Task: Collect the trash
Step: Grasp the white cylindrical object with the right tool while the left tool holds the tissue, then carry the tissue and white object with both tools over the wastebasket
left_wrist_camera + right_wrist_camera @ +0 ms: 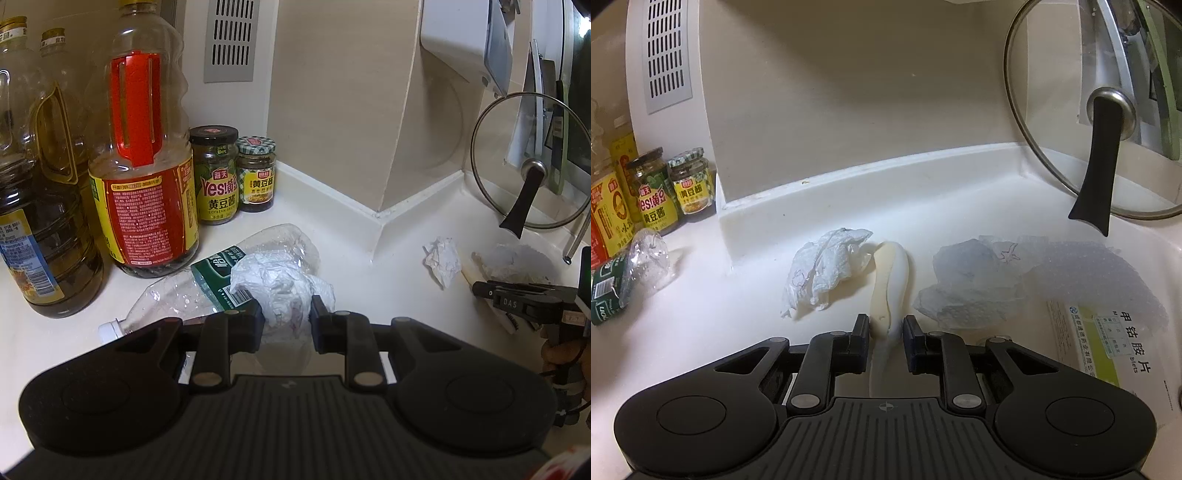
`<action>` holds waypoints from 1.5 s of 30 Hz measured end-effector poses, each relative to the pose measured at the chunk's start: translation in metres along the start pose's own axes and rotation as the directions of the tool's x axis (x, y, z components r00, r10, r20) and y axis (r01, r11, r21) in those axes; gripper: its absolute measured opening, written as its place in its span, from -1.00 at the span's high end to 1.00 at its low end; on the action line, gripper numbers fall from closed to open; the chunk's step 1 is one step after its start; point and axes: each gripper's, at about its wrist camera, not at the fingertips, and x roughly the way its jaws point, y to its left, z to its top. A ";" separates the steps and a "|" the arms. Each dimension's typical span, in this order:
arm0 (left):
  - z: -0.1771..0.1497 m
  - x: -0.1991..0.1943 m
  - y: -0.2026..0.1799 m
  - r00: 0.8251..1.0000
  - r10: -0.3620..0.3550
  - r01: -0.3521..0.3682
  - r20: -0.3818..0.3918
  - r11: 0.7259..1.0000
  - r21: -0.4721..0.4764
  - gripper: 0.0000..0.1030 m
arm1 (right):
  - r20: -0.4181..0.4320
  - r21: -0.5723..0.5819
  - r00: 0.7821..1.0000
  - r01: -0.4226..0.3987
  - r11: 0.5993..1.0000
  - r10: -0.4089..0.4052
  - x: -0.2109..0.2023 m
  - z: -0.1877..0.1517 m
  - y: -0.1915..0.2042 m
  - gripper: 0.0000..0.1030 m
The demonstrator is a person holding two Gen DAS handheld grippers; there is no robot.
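My left gripper (287,314) is shut on a crumpled white tissue (284,288) that lies against a crushed clear plastic bottle (221,280) with a green label on the white counter. My right gripper (886,332) is closed around a long white paper-wrapped chopstick packet (892,284), its pads touching both sides. A second crumpled tissue (827,269) lies just left of the packet, and it also shows in the left wrist view (443,260). Crumpled clear plastic and bubble wrap (1015,280) lie to the right. The right gripper shows in the left wrist view (517,299).
Big oil bottles (144,162) and sauce jars (218,177) stand at the back left. A glass pot lid (1100,110) leans on the wall at the right. A medicine box (1108,336) lies under the bubble wrap. A wall corner (380,218) juts out onto the counter.
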 end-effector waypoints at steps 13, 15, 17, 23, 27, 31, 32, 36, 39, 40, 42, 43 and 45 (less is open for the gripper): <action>-0.005 -0.018 -0.009 1.000 0.000 0.000 0.007 1.000 0.000 0.56 | 0.100 0.047 0.994 -0.049 0.998 0.044 -0.049 0.014 -0.005 0.63; -0.006 -0.024 -0.013 1.000 -0.002 0.002 0.011 1.000 -0.001 0.56 | 0.114 0.056 0.992 -0.062 0.996 0.056 -0.061 0.016 -0.008 0.63; -0.008 -0.032 -0.017 1.000 -0.008 0.008 0.018 1.000 0.001 0.56 | 0.125 0.064 0.989 -0.084 0.994 0.075 -0.075 0.016 -0.012 0.63; -0.019 -0.058 -0.031 0.999 -0.027 0.026 0.025 1.000 0.013 0.56 | 0.151 0.063 0.980 -0.142 0.988 0.131 -0.119 0.009 -0.020 0.63; -0.033 -0.077 -0.042 0.999 -0.037 0.037 0.021 0.999 0.015 0.56 | 0.150 0.060 0.972 -0.191 0.980 0.181 -0.148 -0.001 -0.023 0.63; -0.051 -0.099 -0.056 0.999 -0.039 0.039 0.016 0.999 0.015 0.56 | 0.146 0.056 0.960 -0.250 0.967 0.239 -0.178 -0.014 -0.024 0.63; -0.056 -0.105 -0.058 0.999 -0.039 0.039 0.015 0.999 0.013 0.56 | 0.142 0.057 0.955 -0.269 0.961 0.259 -0.185 -0.018 -0.023 0.63; -0.076 -0.129 -0.067 0.999 -0.031 0.031 0.007 1.000 -0.003 0.56 | 0.125 0.054 0.937 -0.334 0.941 0.325 -0.213 -0.034 -0.018 0.63; -0.091 -0.145 -0.070 1.000 -0.022 0.022 -0.001 1.000 -0.020 0.56 | 0.108 0.064 0.920 -0.386 0.920 0.378 -0.231 -0.047 -0.013 0.63; -0.096 -0.151 -0.071 1.000 -0.018 0.018 -0.003 1.000 -0.026 0.56 | 0.100 0.065 0.913 -0.402 0.913 0.395 -0.236 -0.052 -0.011 0.63; -0.106 -0.161 -0.073 1.000 -0.012 0.012 -0.008 0.999 -0.033 0.56 | 0.085 0.066 0.902 -0.430 0.901 0.424 -0.245 -0.060 -0.006 0.63; -0.112 -0.166 -0.074 1.000 -0.010 0.009 -0.011 0.999 -0.036 0.56 | 0.077 0.067 0.896 -0.442 0.895 0.437 -0.249 -0.065 -0.004 0.63; -0.121 -0.174 -0.075 1.000 -0.003 0.002 -0.018 0.999 -0.045 0.56 | 0.059 0.071 0.884 -0.467 0.882 0.464 -0.256 -0.073 0.002 0.63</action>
